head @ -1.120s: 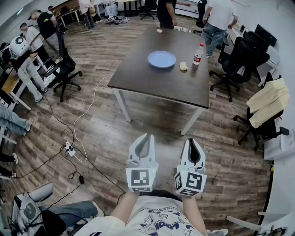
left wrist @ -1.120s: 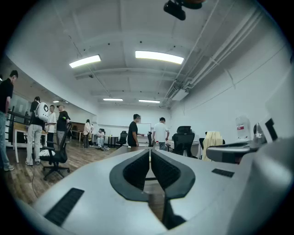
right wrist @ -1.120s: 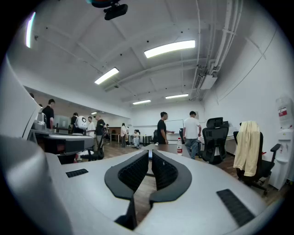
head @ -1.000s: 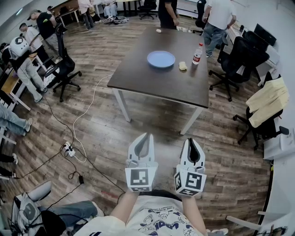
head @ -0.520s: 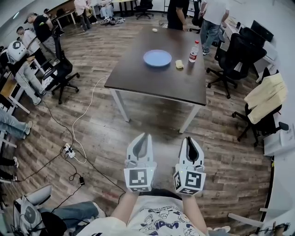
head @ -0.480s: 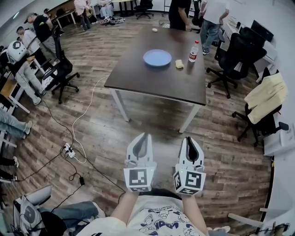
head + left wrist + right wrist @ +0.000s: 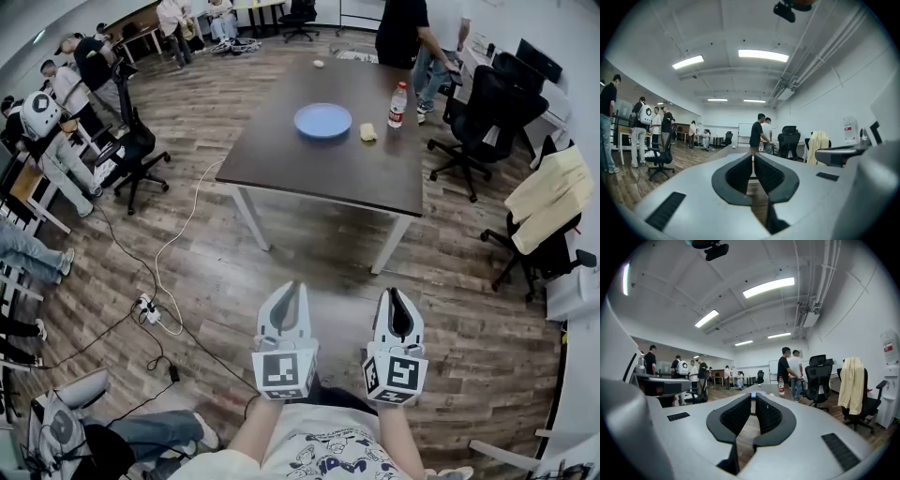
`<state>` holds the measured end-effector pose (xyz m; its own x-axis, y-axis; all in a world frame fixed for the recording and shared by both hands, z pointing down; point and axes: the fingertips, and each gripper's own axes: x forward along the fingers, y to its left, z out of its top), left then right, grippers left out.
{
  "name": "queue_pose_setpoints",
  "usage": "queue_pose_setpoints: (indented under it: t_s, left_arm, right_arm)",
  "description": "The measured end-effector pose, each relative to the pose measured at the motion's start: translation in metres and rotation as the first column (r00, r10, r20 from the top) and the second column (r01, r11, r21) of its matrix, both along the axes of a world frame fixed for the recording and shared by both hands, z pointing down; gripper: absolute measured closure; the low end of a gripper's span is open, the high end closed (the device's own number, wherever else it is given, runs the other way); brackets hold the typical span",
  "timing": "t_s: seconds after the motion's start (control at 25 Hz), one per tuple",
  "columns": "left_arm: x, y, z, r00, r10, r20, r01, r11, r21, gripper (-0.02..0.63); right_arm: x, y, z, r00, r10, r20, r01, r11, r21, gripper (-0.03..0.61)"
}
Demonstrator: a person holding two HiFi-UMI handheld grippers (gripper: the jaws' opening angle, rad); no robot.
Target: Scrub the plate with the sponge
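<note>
Likely approach stage: closed, empty left gripper (image 7: 292, 291) and right gripper (image 7: 395, 296), lower centre, must next reach the sponge (image 7: 367, 132) beside the plate (image 7: 322, 120) on the upper-centre bench (image 7: 328, 173).

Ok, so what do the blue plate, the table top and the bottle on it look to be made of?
Plate: smooth, evenly pale blue with a faint sheen, so plastic or glazed ceramic; too far to tell. Table top: dark brown and matte, probably wood or wood-look laminate. Bottle: clear plastic, judging by its see-through body, red cap and label.
</note>
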<state>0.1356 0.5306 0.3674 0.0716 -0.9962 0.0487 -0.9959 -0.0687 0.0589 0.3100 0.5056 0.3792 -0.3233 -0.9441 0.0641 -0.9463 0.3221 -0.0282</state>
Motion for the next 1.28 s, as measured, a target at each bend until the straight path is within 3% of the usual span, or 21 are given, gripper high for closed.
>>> queue_pose_setpoints:
  t_s: [0.52,1.28]
  left_arm:
    - [0.001,-0.041,0.020,1.000,0.008,-0.010,-0.009,0.999,-0.041,0.592]
    - [-0.077,-0.243,0.004,0.999,0.051,-0.014,-0.051,0.999,-0.004,0.592]
  right_arm:
    - [0.011,-0.041,0.024,1.000,0.028,0.000,-0.027,0.998,-0.059,0.537]
    - [-0.056,-0.234,0.015,0.996,0.093,0.017,-0.092,0.995,-0.049,0.537]
